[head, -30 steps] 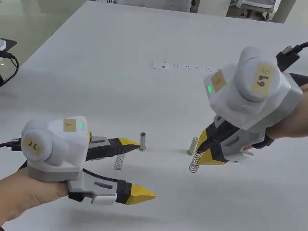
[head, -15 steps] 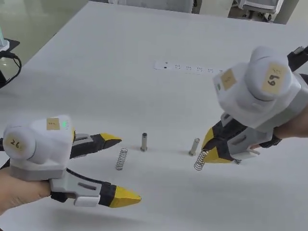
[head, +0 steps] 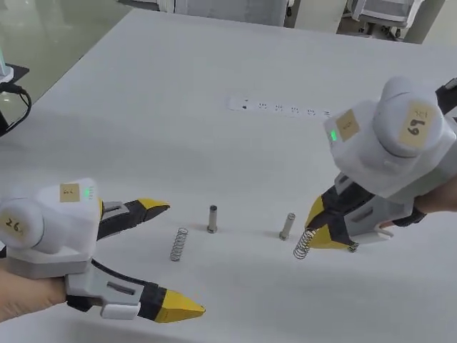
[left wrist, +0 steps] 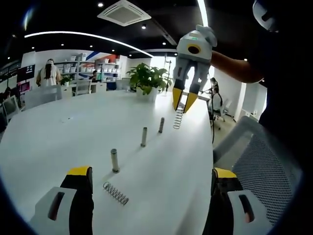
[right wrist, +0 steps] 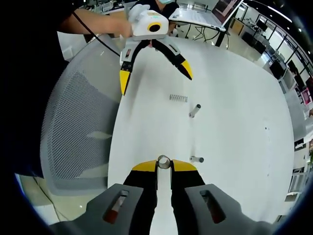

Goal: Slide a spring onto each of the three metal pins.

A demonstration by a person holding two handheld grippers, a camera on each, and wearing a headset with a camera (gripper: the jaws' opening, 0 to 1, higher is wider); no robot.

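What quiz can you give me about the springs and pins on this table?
1. True or false: the left gripper has its fingers wide open.
2. What does the right gripper hold? A) a spring B) a screw C) nothing
3. Fill in: the left gripper view shows ___ upright metal pins.
Key: 1 true; 2 A; 3 three.

third pin (head: 352, 247) mostly behind right gripper (head: 313, 232)
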